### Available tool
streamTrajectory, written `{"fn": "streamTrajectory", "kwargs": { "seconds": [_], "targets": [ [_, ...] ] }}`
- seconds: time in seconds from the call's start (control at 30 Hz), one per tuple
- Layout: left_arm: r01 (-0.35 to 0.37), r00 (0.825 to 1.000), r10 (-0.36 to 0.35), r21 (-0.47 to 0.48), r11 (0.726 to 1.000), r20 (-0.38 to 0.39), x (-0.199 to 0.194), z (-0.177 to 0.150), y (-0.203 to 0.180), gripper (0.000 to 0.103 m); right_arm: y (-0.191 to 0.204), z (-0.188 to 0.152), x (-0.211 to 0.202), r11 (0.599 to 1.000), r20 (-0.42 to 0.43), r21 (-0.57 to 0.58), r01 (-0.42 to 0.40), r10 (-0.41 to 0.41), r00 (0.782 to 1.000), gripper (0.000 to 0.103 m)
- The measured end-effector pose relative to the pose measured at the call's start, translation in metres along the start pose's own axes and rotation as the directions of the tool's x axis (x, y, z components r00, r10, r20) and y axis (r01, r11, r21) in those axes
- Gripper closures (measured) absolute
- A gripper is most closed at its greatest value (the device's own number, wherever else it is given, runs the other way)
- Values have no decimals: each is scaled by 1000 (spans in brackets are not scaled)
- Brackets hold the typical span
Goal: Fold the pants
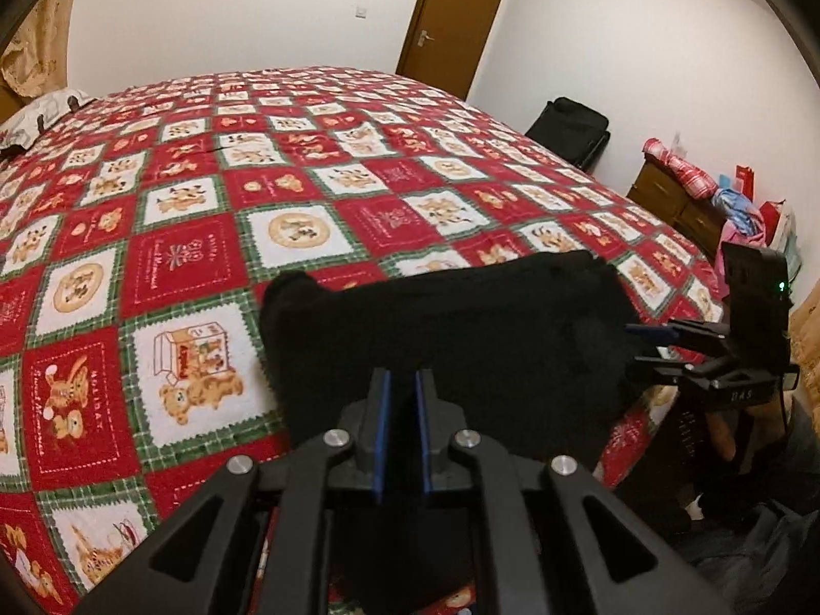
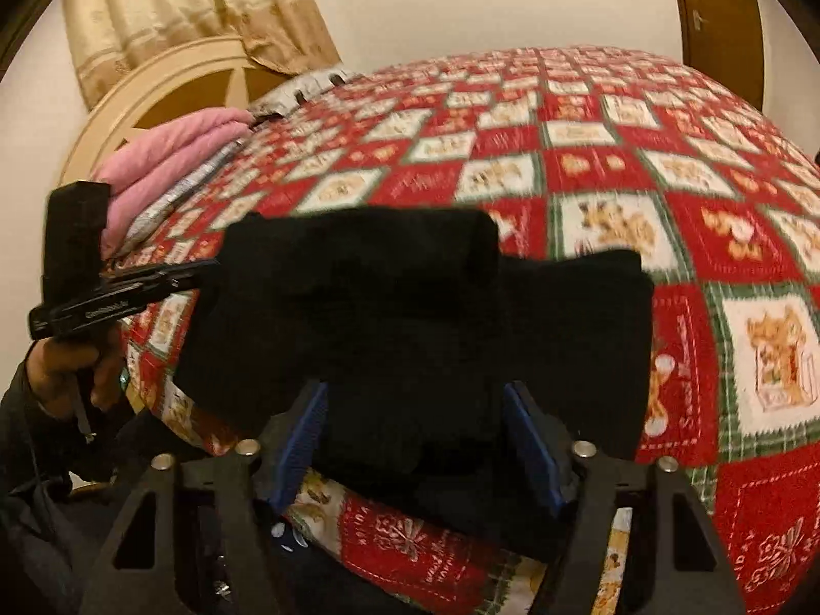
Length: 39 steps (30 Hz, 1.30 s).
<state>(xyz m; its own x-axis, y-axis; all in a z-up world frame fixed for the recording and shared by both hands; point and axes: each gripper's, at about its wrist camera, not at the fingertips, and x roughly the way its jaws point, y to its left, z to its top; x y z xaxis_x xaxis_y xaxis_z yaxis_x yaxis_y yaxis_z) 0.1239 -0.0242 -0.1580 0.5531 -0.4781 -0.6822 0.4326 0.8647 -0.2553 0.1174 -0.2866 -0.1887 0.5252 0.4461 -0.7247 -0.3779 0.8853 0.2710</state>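
The black pants point(image 1: 451, 323) lie folded into a compact bundle near the bed's front edge, also in the right wrist view point(image 2: 410, 297). My left gripper point(image 1: 402, 384) sits just short of the bundle's near edge, its blue pads almost together with a narrow gap and nothing between them. It also shows at the left of the right wrist view point(image 2: 205, 269), at the bundle's left side. My right gripper point(image 2: 416, 405) is open wide, its jaws on either side of the bundle's near part, gripping nothing. It shows at the right in the left wrist view point(image 1: 633, 346).
The bed point(image 1: 205, 195) carries a red, white and green teddy-bear quilt. Pink folded bedding point(image 2: 169, 154) and a headboard point(image 2: 169, 77) are at its far left. A brown door point(image 1: 451, 20), a black suitcase point(image 1: 569, 128) and a cluttered wooden dresser point(image 1: 681, 195) stand beyond.
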Motion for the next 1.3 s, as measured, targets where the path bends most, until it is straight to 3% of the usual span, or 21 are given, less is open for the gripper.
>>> {"fn": "streamTrajectory", "kwargs": {
  "seconds": [0.13, 0.3, 0.37, 0.43, 0.53, 0.63, 0.77, 0.9, 1.07, 1.17, 1.2, 1.3],
  "targets": [
    [-9, 1000, 10, 4, 1000, -2, 3, -2, 0, 89, 5, -2, -1, 1000, 12, -30, 6, -6, 1000, 51],
    [-4, 1000, 4, 3, 1000, 4, 1, 0, -2, 88, 17, -4, 2, 993, -10, -108, 42, -44, 999, 51],
    [-4, 1000, 4, 2, 1000, 6, 1, -1, -2, 88, 18, -6, 6, 992, -25, -114, 53, -56, 998, 65],
    [-2, 1000, 2, -6, 1000, 9, 2, -1, -1, 88, 20, -8, 9, 989, -29, -130, 71, -76, 997, 88],
    [-6, 1000, 6, -15, 1000, 17, 3, 1, 2, 88, 30, -8, -4, 982, 22, -166, 90, -88, 996, 90],
    [-14, 1000, 15, -20, 1000, 25, 2, 5, 4, 86, 35, -4, -24, 978, 82, -178, 113, -99, 992, 90],
    [-49, 997, 50, -14, 999, 58, 2, 11, 2, 48, 18, -3, -41, 980, 87, -138, 145, -133, 987, 90],
    [-42, 997, 43, -6, 999, 58, 9, 15, -1, 46, -11, -15, -44, 982, 47, -61, 177, -175, 984, 90],
    [-74, 997, 73, 23, 997, 39, 21, 14, -7, 44, -33, -23, -31, 993, 9, 36, 114, -115, 993, 86],
    [-95, 995, 93, 43, 995, 40, 21, 12, -9, 42, -36, -21, -31, 990, -5, 9, 142, -142, 990, 66],
    [-112, 993, 110, 54, 992, 39, 22, 12, -9, 39, -37, -20, -35, 987, -2, 5, 160, -160, 987, 52],
    [-125, 991, 122, 62, 990, 45, 22, 12, -10, 38, -42, -12, -55, 978, 56, 36, 206, -207, 977, 48]
  ]
}}
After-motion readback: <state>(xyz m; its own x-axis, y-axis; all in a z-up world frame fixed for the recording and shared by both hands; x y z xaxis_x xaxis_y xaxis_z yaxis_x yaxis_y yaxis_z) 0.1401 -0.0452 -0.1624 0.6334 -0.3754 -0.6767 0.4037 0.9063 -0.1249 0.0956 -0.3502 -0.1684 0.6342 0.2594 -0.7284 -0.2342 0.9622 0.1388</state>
